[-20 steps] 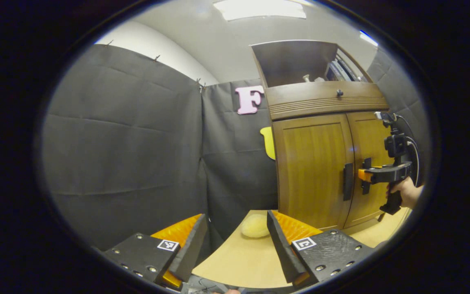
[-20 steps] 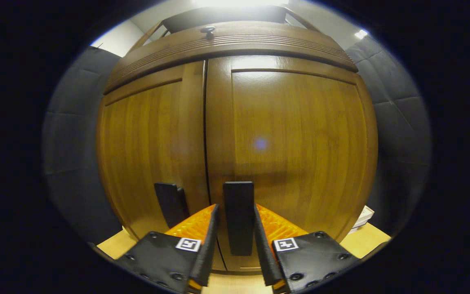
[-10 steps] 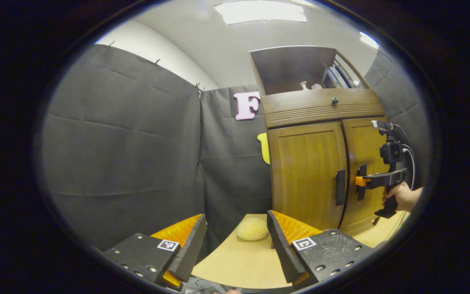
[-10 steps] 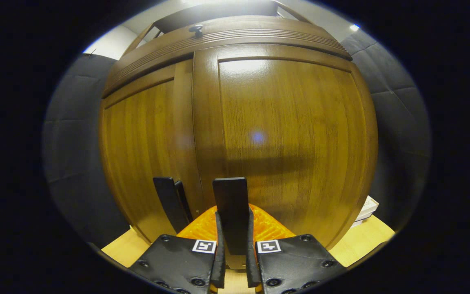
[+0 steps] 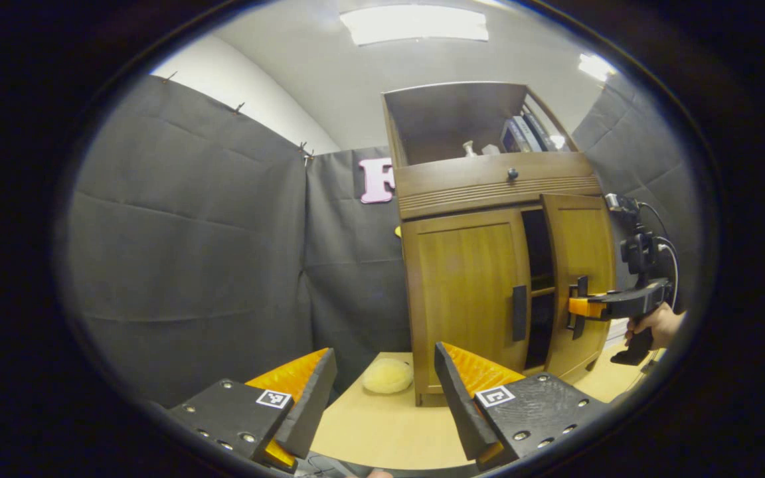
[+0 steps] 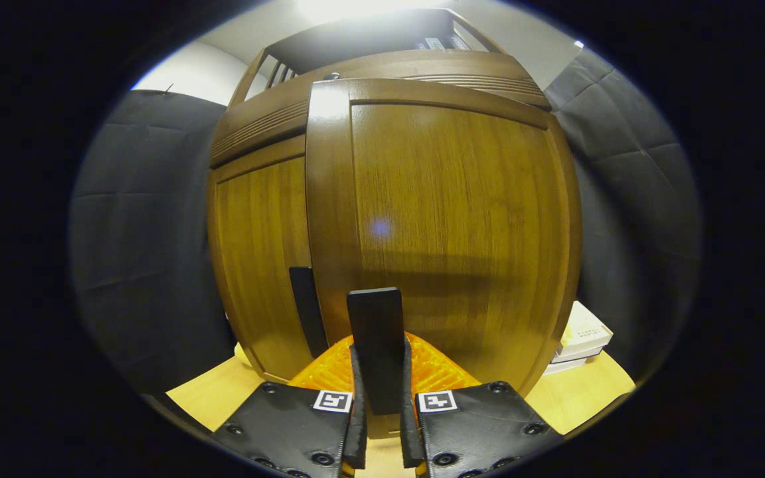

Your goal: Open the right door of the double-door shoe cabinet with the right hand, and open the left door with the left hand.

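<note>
The wooden shoe cabinet stands on a light table. Its right door is swung partly out, leaving a dark gap beside the left door, which is closed. My right gripper is shut on the right door's black handle; from the left gripper view that gripper and a hand hold the same handle. The left door's black handle is free. My left gripper hangs open well short of the cabinet, with nothing between its fingers.
A pale yellow sponge-like lump lies on the table left of the cabinet base. Stacked white books sit right of the cabinet. The cabinet's open top shelf holds books and small items. Black cloth walls enclose the booth.
My right gripper closed on the right door's handle and pulled the door partly open. The left gripper's view drew back a little and shifted; its jaws stayed open.
</note>
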{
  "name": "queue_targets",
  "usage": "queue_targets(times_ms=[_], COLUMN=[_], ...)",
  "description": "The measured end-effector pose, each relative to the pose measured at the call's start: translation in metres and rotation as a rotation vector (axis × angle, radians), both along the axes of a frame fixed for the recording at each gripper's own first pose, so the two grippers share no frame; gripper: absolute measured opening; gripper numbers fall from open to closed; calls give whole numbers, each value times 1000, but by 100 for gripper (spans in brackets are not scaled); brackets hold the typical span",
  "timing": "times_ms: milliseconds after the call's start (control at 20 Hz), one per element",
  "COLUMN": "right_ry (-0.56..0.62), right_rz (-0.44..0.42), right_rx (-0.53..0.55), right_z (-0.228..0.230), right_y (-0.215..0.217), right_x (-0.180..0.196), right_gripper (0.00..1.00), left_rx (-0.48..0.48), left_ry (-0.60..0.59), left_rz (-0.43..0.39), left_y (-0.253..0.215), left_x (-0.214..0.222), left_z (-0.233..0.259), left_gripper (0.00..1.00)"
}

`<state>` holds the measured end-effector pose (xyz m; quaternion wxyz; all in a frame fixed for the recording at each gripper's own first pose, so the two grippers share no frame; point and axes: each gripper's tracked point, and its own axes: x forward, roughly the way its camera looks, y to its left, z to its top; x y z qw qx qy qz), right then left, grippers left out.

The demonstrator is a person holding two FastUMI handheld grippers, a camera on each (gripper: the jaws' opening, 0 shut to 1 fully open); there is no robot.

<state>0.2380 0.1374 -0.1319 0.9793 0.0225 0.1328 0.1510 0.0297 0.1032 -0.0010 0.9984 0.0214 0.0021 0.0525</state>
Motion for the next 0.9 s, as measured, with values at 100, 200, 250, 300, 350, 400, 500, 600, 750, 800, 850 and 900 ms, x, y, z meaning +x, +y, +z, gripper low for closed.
queue_targets(times_ms=[100, 200, 250, 300, 350, 400, 500, 600, 750, 800, 850, 900], right_ry=[8, 14, 19, 21, 23, 24, 25, 28, 34, 35, 34, 34], right_rz=[22, 33, 34, 35, 37, 38, 39, 36, 28, 26, 24, 18], right_rx=[9, 12, 15, 16, 15, 14, 14, 15, 17, 13, 9, 4], right_z=[1, 5, 7, 8, 9, 10, 12, 14, 15, 17, 19, 18], right_y=[-9, -19, -24, -29, -34, -40, -54, -69, -92, -101, -109, -116], right_x=[-14, -24, -27, -33, -38, -45, -57, -68, -81, -86, -89, -92], right_gripper=[19, 19, 22, 25, 26, 25, 22, 19, 19, 22, 22, 22], left_rx=[-5, -9, -10, -11, -9, -7, -1, -3, -2, -2, -1, -3], left_ry=[-1, -1, -3, -4, -6, -10, -14, -16, -17, -15, -14, -14], left_rz=[-13, -27, -35, -45, -55, -69, -93, -123, -167, -180, -194, -205], left_y=[-7, -13, -17, -22, -28, -36, -60, -76, -97, -105, -113, -116], left_x=[9, 17, 22, 27, 31, 34, 26, 27, 29, 30, 29, 28], left_z=[-2, 1, 4, 7, 10, 14, 20, 21, 25, 25, 26, 24], left_gripper=[85, 86, 85, 86, 86, 85, 85, 86, 86, 86, 86, 87])
